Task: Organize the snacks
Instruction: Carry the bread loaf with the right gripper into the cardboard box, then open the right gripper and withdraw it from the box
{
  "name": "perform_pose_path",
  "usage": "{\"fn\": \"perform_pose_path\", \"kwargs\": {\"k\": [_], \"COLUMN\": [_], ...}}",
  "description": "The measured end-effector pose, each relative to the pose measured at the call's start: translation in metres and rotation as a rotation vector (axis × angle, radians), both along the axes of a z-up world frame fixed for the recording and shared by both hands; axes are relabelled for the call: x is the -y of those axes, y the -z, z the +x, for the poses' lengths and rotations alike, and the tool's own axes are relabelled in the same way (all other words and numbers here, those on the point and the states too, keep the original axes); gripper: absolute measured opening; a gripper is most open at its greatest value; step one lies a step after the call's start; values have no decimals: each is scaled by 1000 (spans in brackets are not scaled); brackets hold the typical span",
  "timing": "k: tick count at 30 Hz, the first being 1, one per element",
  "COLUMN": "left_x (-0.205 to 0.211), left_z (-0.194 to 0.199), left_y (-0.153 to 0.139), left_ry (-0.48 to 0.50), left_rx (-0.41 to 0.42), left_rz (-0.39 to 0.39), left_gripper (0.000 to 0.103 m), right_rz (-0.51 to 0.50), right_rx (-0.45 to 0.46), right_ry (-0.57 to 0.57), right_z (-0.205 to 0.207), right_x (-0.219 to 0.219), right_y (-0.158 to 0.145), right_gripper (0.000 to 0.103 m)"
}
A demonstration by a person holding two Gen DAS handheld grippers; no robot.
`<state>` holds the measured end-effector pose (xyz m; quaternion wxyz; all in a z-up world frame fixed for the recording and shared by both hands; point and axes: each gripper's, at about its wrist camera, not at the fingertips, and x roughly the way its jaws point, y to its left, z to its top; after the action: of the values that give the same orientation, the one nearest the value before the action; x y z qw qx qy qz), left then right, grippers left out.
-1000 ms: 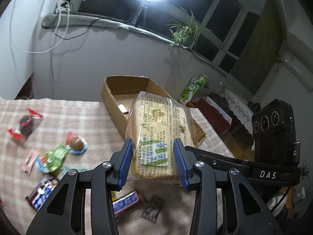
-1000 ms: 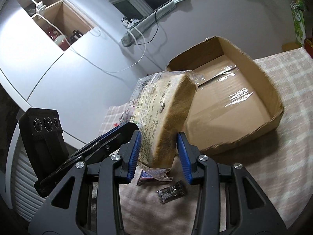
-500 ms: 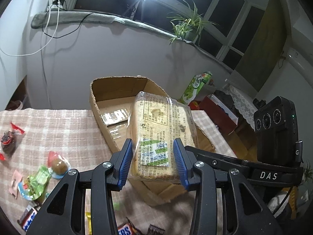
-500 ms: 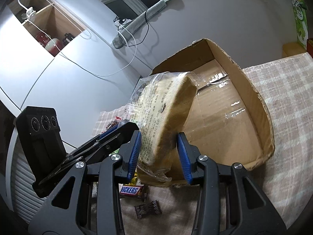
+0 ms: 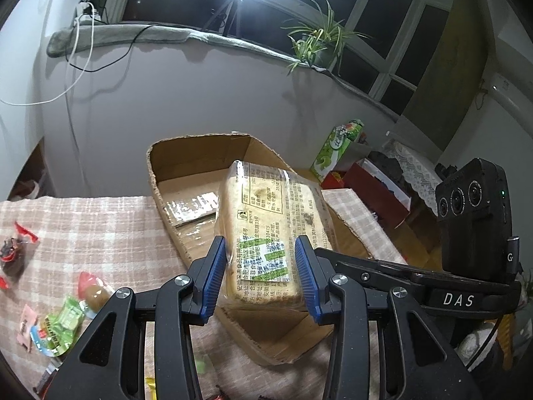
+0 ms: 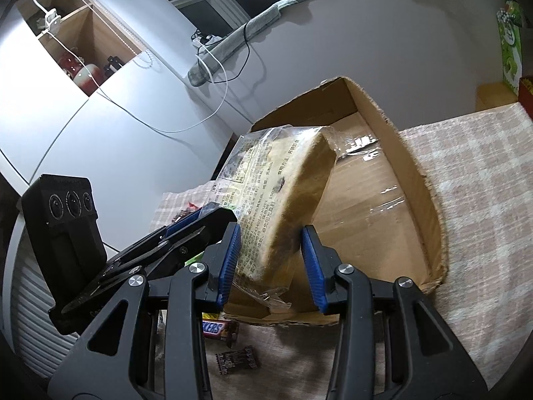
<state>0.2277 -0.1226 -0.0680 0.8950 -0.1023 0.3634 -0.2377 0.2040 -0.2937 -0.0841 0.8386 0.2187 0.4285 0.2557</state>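
Left wrist view. Checked beige-and-white tablecloth covers the table below a grey wall and dark night windows, with a glaring ring light cut off at the upper edge. Left gripper, black with blue pads, clamps the near end of a clear-wrapped loaf of sliced bread with a printed label; both pads press its sides. The loaf hangs above an open, shallow brown cardboard box, whose floor it partly hides. Small wrapped sweets in green, pink and red lie on the cloth at lower left; their print is too small to read. Right gripper's black body marked DAS reaches in from the right, its tips concealed behind the loaf.

Right wrist view. Right gripper grips the same loaf at its narrow edge, the blue pads against wrapper and crust, loose plastic crumpled beneath. The box sits behind and below the loaf on the cloth. Left gripper's arm enters from the left, its pads mostly hidden. A brown Snickers bar is half covered by the near finger; a dark small wrapper beside it is illegible.
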Motion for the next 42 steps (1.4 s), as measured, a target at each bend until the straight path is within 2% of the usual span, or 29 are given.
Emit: {"fn": "perform_pose_path", "kwargs": {"k": [5,6,7,9,13,27,34,42], "left_x": [8,10,12,13,10,-15,-52,-107], "left_z": [4,4,5,5,4,-19,-49,-87], "left_y": [3,4,6,7,9,-8,-12,-3], "left_ry": [16,17,14,4,-9,-36,-73,-157], "left_rx": [-10,-13,-23,-32,-38,-6,-1,-26], "left_rz": [12,17,26,45,51,46,40,45], "left_gripper": [39,40,43,46,53,53,53,53], "right_rz": [-37,-44,-47,-47,-53,-144,-204,-301], "right_rx": [-10,-13,-16,-9,-2,72,94,99], "right_ry": [38,45,49,67,72,42,-11,-93], "right_z": [1,2,3,1,-2,-41,-74,-106], "right_x": [5,6,7,10,12,-9,-28,-53], "right_y": [2,2,3,3,1,-23,-23,-3], "right_gripper": [41,45,58,72,72,72,72,73]}}
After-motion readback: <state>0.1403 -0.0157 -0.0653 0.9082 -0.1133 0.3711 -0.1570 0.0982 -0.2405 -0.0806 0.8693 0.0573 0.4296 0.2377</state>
